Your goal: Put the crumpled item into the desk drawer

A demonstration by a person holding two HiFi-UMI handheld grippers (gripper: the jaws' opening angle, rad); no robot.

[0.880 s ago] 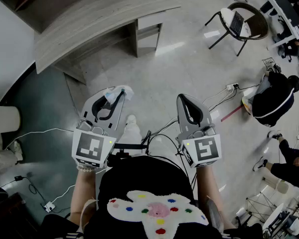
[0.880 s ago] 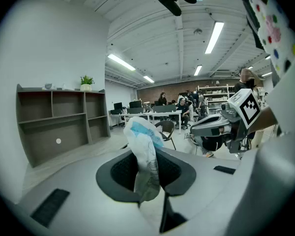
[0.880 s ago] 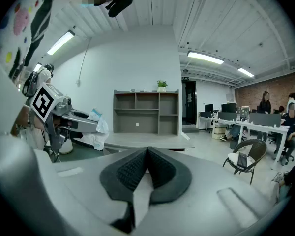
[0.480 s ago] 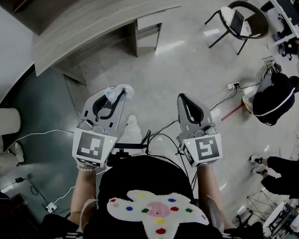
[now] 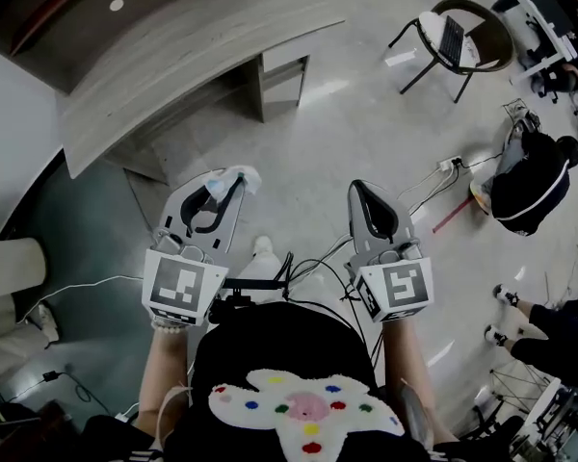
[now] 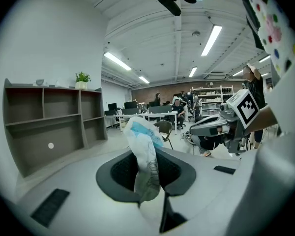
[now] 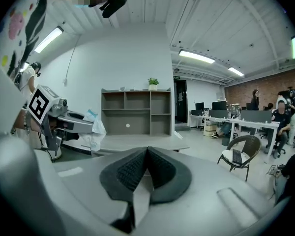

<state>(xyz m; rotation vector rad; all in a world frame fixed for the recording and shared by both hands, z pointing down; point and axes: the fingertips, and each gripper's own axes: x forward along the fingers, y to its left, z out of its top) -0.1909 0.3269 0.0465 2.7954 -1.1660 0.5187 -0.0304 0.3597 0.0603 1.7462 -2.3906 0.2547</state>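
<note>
Crumpled item (image 6: 143, 154) sits pinched in left hand-held gripper (image 6: 150, 181).

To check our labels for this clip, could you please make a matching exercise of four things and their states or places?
Things:
1 left gripper
2 right gripper
3 laptop
4 potted plant

States or places:
A on top of the shelf unit
B on the seat of the wicker chair
C shut on the crumpled wrapper
D shut, with nothing between its jaws

Pairs: 1-C; 2-D; 3-B; 4-A
</note>
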